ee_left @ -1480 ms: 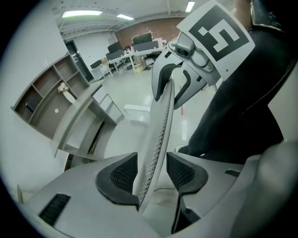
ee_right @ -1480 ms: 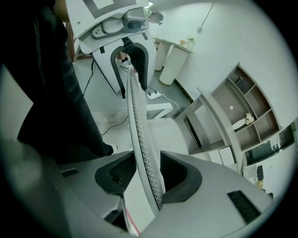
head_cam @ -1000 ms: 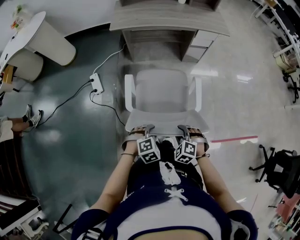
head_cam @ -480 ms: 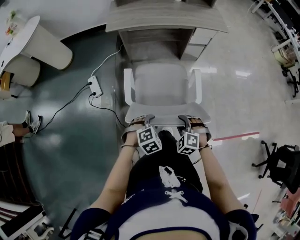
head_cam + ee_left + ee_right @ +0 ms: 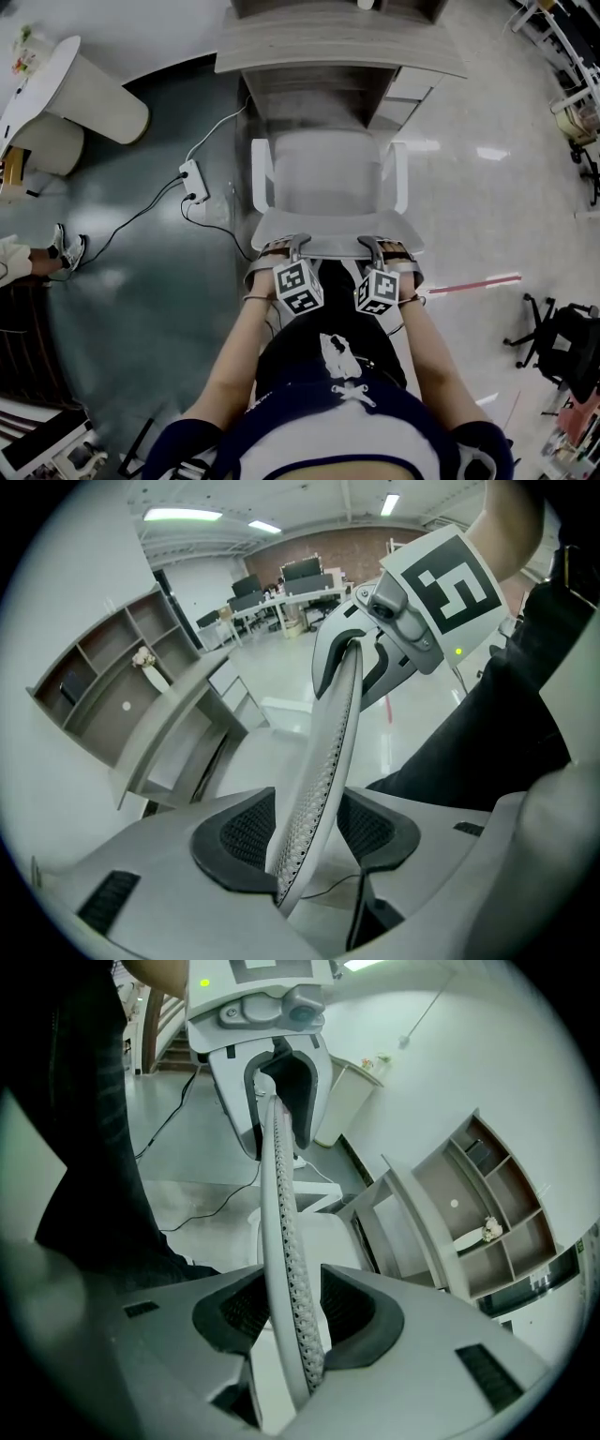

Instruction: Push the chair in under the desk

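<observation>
Left gripper view: left gripper [image 5: 307, 819] jaws opening (slack) around chair [image 5: 335, 726].

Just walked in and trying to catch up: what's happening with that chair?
A person stands behind a white chair that faces a desk, with a handheld gripper in each hand. The left gripper and the right gripper straddle the top edge of the backrest, side by side. Neither pinches it; each has slack beside the edge, and the left gripper's jaws are opening. The whole seat shows in front of the desk, so the chair is not tucked under.
</observation>
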A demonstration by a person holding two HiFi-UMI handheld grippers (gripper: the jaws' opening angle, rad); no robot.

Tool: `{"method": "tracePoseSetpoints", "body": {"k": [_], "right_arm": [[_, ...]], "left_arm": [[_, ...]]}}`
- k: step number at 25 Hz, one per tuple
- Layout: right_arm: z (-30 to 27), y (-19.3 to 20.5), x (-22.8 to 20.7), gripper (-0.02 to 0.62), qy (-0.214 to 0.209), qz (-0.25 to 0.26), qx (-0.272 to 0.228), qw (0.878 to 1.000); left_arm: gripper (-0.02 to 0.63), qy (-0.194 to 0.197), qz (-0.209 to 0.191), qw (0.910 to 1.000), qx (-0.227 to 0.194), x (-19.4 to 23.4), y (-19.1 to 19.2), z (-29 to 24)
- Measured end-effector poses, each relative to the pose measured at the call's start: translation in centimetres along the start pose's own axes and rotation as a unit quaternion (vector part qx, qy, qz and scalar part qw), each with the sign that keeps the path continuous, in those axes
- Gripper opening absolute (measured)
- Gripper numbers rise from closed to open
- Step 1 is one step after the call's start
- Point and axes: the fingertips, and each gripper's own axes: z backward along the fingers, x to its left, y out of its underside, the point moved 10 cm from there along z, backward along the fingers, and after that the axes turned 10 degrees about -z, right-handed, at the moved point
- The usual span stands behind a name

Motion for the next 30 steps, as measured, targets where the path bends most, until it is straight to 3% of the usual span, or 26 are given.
{"method": "tracePoseSetpoints", "body": {"k": [8,22,30], "right_arm": [[-1.3,-0.8,-2.0,0.135,-0.005,0.001,-0.006,1.0],[-4.4,-2.2,-4.8,0.06,0.075,0.092,-0.018,0.993],[-6.7,-3.4,-8.0,0.058,0.08,0.093,-0.013,0.992]], "left_arm": [[0.219,0.017,0.019,0.9997,0.005,2.7,0.3,-0.6],[0.244,-0.018,0.016,0.9997,0.008,7.9,1.4,-2.0],[0.247,-0.035,0.008,0.9994,0.002,11.7,2.1,-3.0]]}}
